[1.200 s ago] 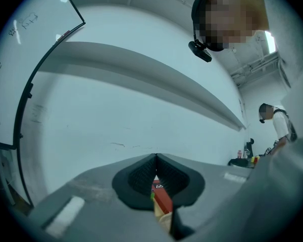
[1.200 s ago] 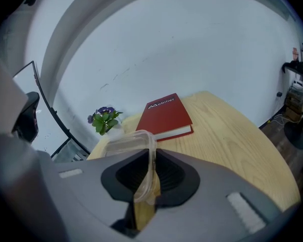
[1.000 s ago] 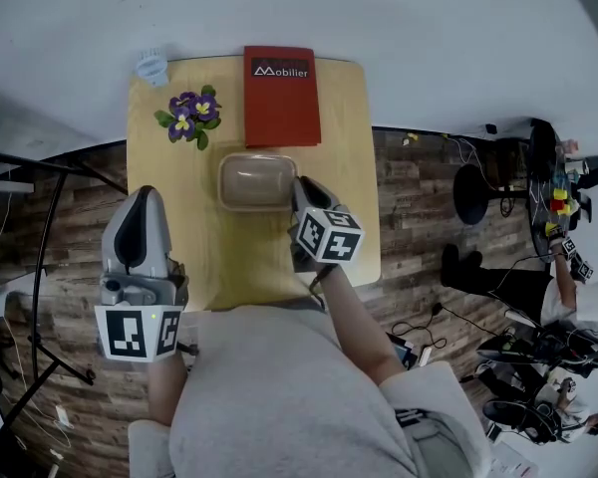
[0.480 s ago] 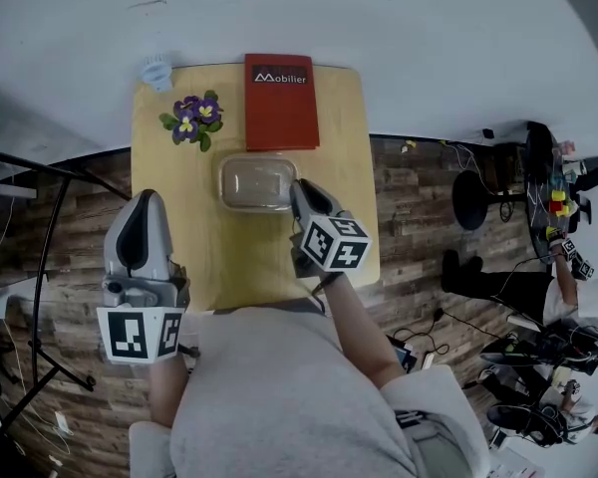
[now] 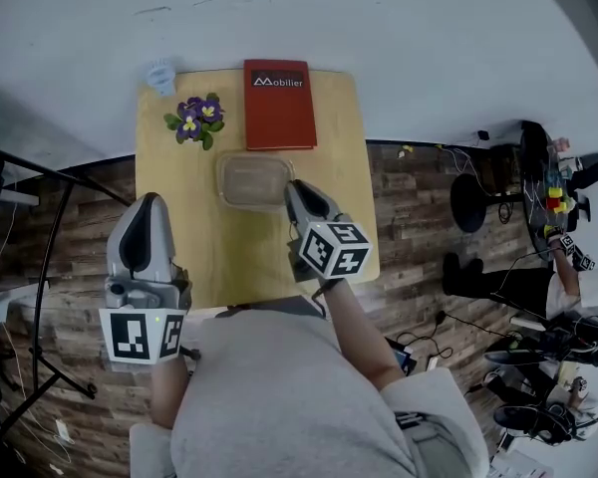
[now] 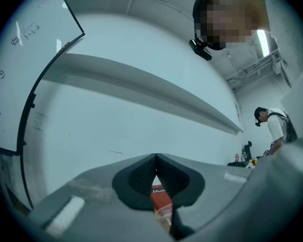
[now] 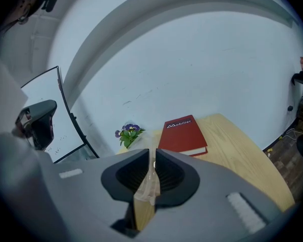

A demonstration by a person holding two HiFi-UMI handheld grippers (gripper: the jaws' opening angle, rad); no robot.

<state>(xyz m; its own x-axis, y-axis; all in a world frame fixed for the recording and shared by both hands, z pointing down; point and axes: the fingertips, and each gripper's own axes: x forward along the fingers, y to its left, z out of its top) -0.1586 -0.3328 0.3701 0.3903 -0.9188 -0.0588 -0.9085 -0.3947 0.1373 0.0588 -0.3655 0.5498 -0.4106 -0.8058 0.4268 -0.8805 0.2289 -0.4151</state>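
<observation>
A clear plastic container (image 5: pixel 249 179) sits mid-table on the light wooden table (image 5: pixel 347 229). My right gripper (image 5: pixel 291 191) is shut on its right rim; in the right gripper view a thin strip of clear plastic (image 7: pixel 151 178) runs between the closed jaws of that gripper (image 7: pixel 153 158). My left gripper (image 5: pixel 147 207) hangs beyond the table's left edge over the floor, holding nothing. In the left gripper view its jaws (image 6: pixel 155 158) meet at the tips, with the red book (image 6: pixel 159 198) showing in the gap below.
A red book (image 5: pixel 278 104) lies at the table's far edge and purple flowers (image 5: pixel 192 119) to its left, beside a small clear cup (image 5: pixel 160 74). A whiteboard on a stand (image 7: pixel 50 110) is off to the left. Another person (image 6: pixel 272 127) stands far off.
The right gripper view has tipped upward: the container's open rim, earlier seen in front of the jaws, now shows only as a thin edge between them. The left gripper has barely moved.
</observation>
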